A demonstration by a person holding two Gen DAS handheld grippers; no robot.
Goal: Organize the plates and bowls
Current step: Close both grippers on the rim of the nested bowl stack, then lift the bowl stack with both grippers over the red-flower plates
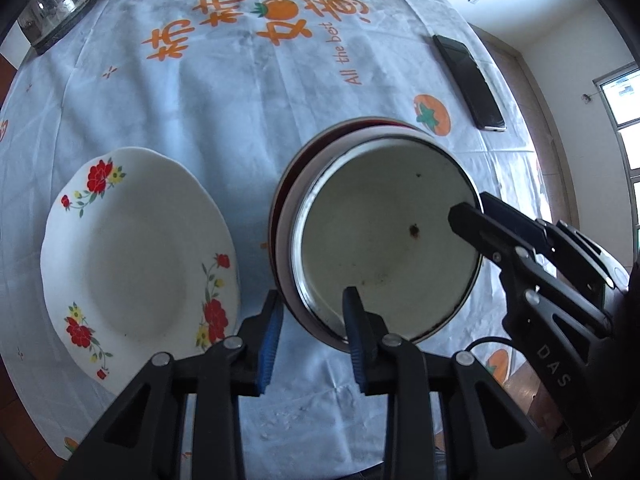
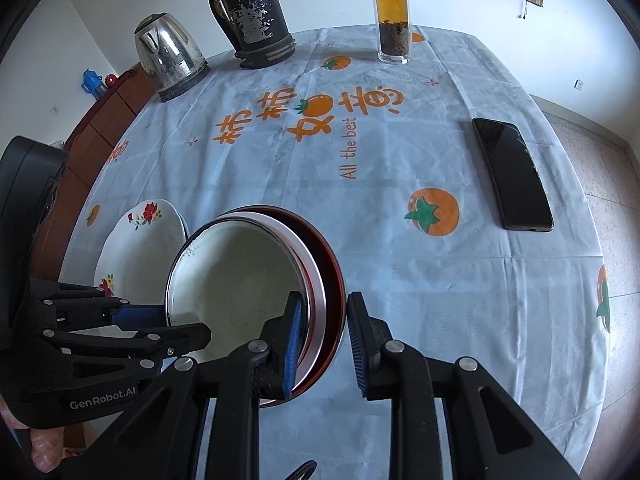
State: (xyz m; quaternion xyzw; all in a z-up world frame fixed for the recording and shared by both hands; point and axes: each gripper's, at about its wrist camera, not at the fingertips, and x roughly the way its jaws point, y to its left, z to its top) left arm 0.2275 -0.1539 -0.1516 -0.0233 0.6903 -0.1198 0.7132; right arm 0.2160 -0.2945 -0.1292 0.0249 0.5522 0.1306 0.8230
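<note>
A white enamel bowl (image 1: 384,232) (image 2: 240,272) sits nested in a pink bowl (image 1: 289,240) and a dark red one (image 2: 334,276) on the tablecloth. My left gripper (image 1: 314,324) (image 2: 172,324) is shut on the stack's near-left rim, one blue pad inside the white bowl and one outside. On the opposite rim my right gripper (image 2: 324,340) (image 1: 478,210) is shut the same way, straddling all the nested rims. Left of the stack lies a white plate with red flowers (image 1: 132,240) (image 2: 136,248), untouched.
A black phone (image 2: 512,176) (image 1: 468,80) lies to the right near the table's edge. At the far side stand a steel kettle (image 2: 168,56), a dark jug (image 2: 256,16) and a glass tea bottle (image 2: 394,20). A person's hand (image 2: 44,448) holds the left gripper.
</note>
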